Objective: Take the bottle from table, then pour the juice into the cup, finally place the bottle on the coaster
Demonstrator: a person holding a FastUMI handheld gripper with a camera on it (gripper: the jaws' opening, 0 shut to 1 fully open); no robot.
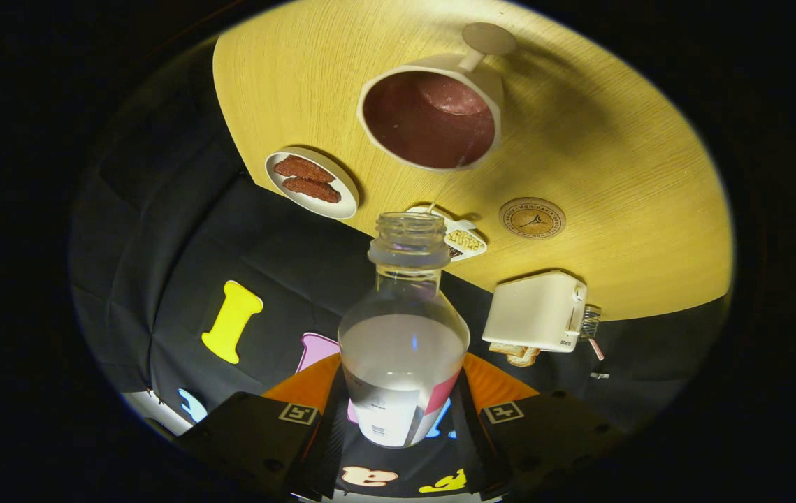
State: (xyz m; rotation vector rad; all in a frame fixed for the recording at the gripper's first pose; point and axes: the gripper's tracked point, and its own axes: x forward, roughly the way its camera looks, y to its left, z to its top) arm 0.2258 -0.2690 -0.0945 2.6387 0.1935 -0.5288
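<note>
In the gripper view, the gripper [403, 412] is clamping the bottle [403, 342] — both fingers [268, 433] are pressing on its lower, labelled part, one on each side. The bottle is uncapped, holding pale liquid in its lower half, and its open mouth is pointing ahead toward the table [614, 175].

Beyond the mouth, the cup [432, 115] is standing on the wooden table, stemmed, with dark reddish juice filling its bowl. A thin thread seems to be running from the bottle's mouth up to the cup's rim — possibly a last trickle, though it is too fine to tell.

Right of the bottle's mouth and a little beyond it, the coaster [532, 218] is lying bare on the table. A plate [312, 183] with two brown pieces is sitting left of the cup. A small dish [464, 239] of something pale is peeking out just behind the bottle's neck. Nearer on the right, a white toaster [536, 312] is standing at the table's edge.
</note>
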